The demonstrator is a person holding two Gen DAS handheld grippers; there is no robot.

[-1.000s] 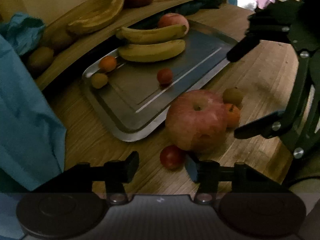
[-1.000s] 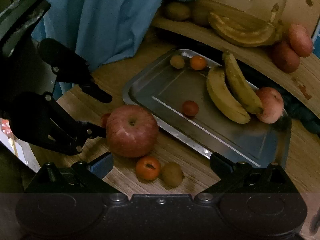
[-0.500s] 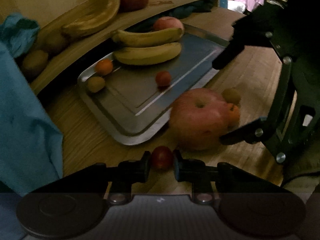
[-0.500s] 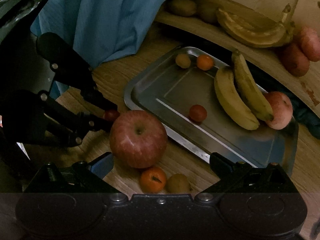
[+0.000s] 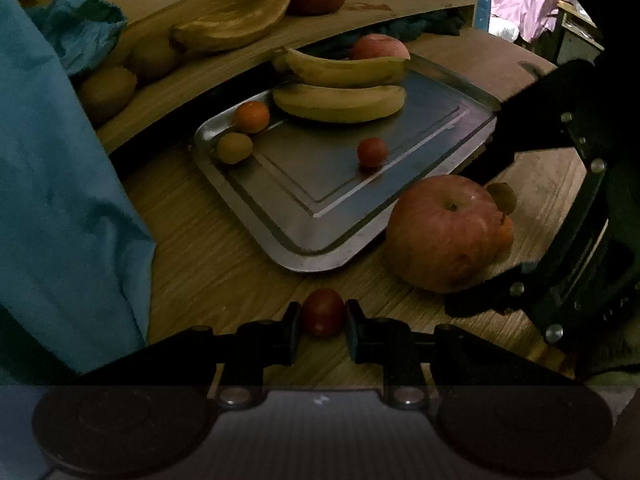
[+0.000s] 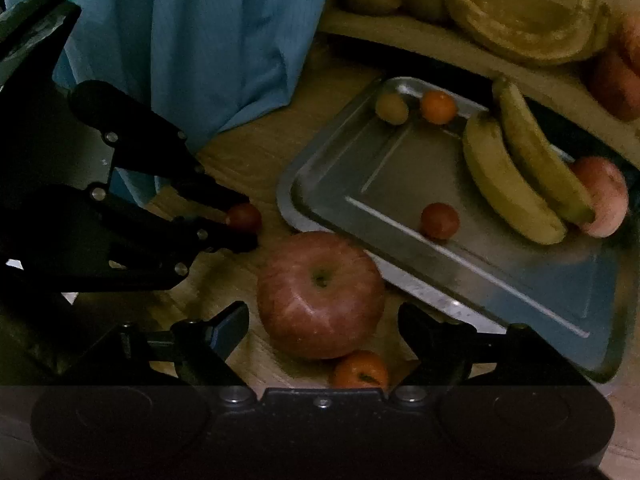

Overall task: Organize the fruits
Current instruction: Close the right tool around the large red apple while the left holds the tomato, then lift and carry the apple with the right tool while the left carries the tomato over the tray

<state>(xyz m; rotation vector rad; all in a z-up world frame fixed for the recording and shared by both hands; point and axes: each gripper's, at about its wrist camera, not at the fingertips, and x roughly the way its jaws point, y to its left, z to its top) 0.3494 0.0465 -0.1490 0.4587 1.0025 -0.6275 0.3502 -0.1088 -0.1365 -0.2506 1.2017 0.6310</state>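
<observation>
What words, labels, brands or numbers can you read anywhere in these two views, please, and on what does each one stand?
None can be read.
A small pale mark sits on the body of the left gripper, too small to read.
The metal tray, the big apple, the bananas and the blue cloth bear no print that shows.

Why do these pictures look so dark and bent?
Left wrist view: dim, warm light; the fisheye lens curves the shelf, and a pale glare streak lies on the tray. Right wrist view: equally dim, slightly blurred on the bananas, with the left tool nearly a black silhouette.
</observation>
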